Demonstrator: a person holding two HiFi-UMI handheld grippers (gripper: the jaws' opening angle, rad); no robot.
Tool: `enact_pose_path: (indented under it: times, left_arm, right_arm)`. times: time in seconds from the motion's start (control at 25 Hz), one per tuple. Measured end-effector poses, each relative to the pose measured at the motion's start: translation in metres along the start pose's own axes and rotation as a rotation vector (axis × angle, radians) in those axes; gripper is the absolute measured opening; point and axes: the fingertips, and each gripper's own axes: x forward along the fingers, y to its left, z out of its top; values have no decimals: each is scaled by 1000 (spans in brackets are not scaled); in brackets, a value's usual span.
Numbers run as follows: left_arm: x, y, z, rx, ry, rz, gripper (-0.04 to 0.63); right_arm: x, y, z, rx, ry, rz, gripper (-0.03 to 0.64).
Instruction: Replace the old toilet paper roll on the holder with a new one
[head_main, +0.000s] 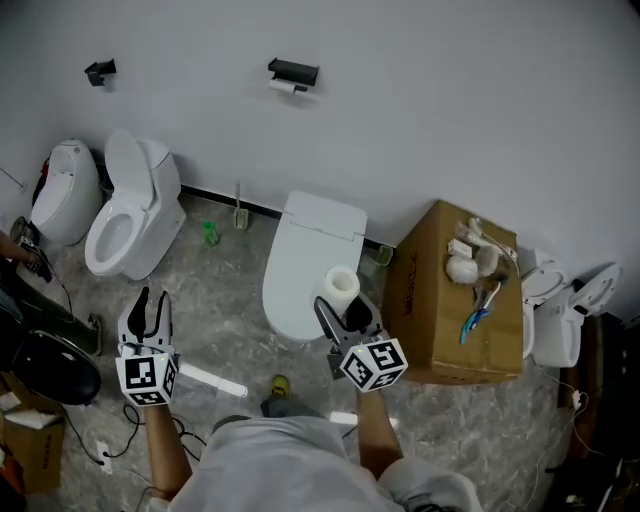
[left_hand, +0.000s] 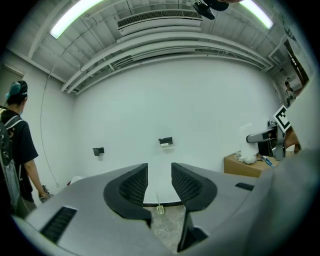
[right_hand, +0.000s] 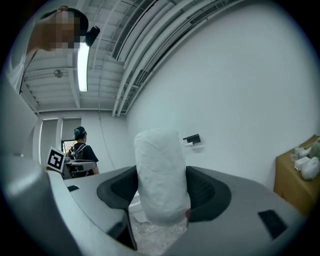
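Bright ceiling tube light (left_hand: 75, 17), fisheye-warped edges

Head view looking steeply down, both gripper views level toward the distant wall (head_main: 450, 100), all sharing the holder (head_main: 293, 72)

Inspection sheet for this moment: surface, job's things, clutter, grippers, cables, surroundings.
Surface: grey stone-pattern floor.
Job's things: wall holder with old roll on it; new toilet paper roll, gripped.
Clutter: cardboard box with oddments on top; open toilet; closed toilet.
Grippers: left gripper open, empty; right gripper shut on new toilet paper roll.
Cables: cable on floor, left.
Surroundings: white wall; bystander.
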Motion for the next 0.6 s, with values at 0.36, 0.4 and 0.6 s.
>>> enact_pose_path:
  times: [0.36,0.4,0.6]
  left_arm:
    - [69,12,9,14,8,0,146]
    - [73,17,11,18,5,6,146]
    - [97,50,9,18,-15,39,146]
  right_arm:
    - [73,-30,13,24,-6,34,298]
    - [80,-32,16,32,-15,39,299]
    - [121,-34,19,22,-31,57,298]
